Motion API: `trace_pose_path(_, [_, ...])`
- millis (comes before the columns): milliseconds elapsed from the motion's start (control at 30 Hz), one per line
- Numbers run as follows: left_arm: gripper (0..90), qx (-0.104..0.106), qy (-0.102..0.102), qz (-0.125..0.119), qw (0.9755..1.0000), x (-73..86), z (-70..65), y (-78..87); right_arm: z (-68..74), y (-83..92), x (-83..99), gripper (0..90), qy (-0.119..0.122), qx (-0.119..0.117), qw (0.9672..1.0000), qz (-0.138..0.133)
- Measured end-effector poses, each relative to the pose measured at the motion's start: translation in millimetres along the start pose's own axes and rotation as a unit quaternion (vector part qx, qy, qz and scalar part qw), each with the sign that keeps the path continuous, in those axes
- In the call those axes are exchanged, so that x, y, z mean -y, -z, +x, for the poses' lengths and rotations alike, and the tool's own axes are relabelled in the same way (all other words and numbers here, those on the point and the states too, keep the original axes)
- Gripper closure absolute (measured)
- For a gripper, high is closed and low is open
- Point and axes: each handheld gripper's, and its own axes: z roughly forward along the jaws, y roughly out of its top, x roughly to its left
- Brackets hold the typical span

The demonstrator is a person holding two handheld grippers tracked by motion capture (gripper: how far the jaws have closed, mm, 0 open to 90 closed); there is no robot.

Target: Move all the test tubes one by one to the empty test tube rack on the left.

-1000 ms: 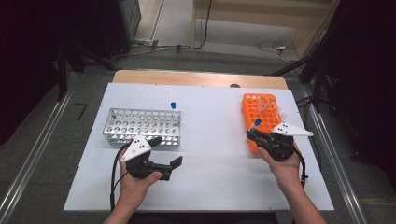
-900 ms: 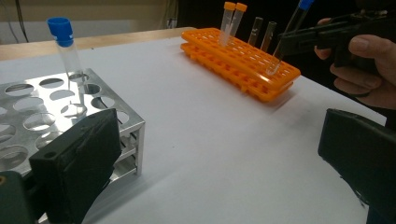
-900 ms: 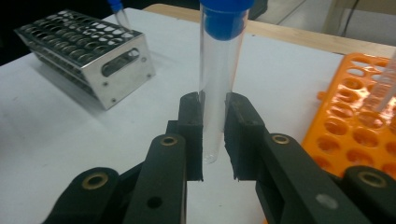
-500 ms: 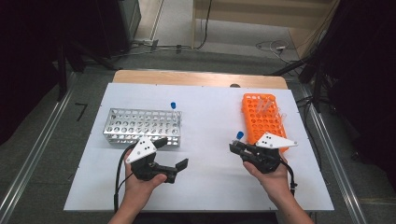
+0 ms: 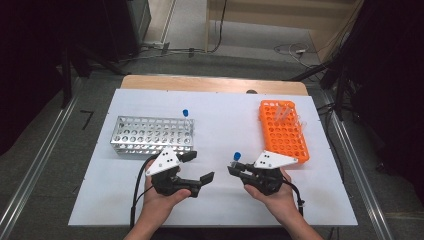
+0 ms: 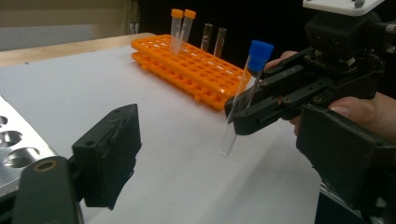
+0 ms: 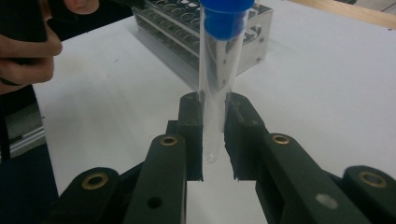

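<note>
My right gripper (image 5: 233,169) is shut on a clear tube with a blue cap (image 5: 236,156), held upright above the white table top near its middle. In the right gripper view the pads (image 7: 191,126) clamp the tube (image 7: 219,60) low on its body. My left gripper (image 5: 197,166) stands open just to the left, its jaws pointing at the tube; they have just been closing a little, with nothing between them. The left gripper view looks past my left gripper (image 6: 219,135) at the right gripper (image 6: 247,109) holding the tube (image 6: 243,88).
A metal rack (image 5: 150,135) lies at the left with one blue-capped tube (image 5: 185,114) at its far right corner. An orange rack (image 5: 282,132) at the right holds several tubes at its far end. The white sheet (image 5: 220,120) between the racks is bare.
The right gripper has carried the blue-capped tube left, away from the orange rack toward the table's middle. The left gripper has shifted right toward it and its jaws have narrowed slightly.
</note>
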Motion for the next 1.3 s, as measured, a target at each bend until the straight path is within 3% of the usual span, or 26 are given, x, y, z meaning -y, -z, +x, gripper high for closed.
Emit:
trace_pose_path(200, [35.1, 0.015, -0.010, 0.010, 0.9998, -1.7, -6.9, -8.6, 13.3, -8.8, -1.3, 75.4, 0.013, -0.018, 0.9997, 0.009])
trace_pose_path(700, [65.9, 0.027, -0.031, 0.031, 0.9987, 0.3, -17.9, -20.3, 33.5, -19.6, -4.3, 75.3, 0.035, -0.047, 0.9980, 0.022])
trace_pose_path(867, [72.8, 0.033, -0.035, 0.033, 0.9983, 0.7, -19.2, -21.5, 35.4, -21.4, -3.8, 75.3, 0.041, -0.056, 0.9972, 0.029])
trace_pose_path(1167, [76.7, 0.023, -0.042, 0.034, 0.9982, 0.7, -17.7, -20.3, 33.8, -21.4, -3.3, 74.7, 0.037, -0.062, 0.9969, 0.032])
trace_pose_path(1300, [76.8, 0.020, -0.039, 0.029, 0.9986, -0.1, -15.3, -18.4, 31.8, -19.7, -2.8, 60.4, 0.041, -0.054, 0.9973, 0.030])
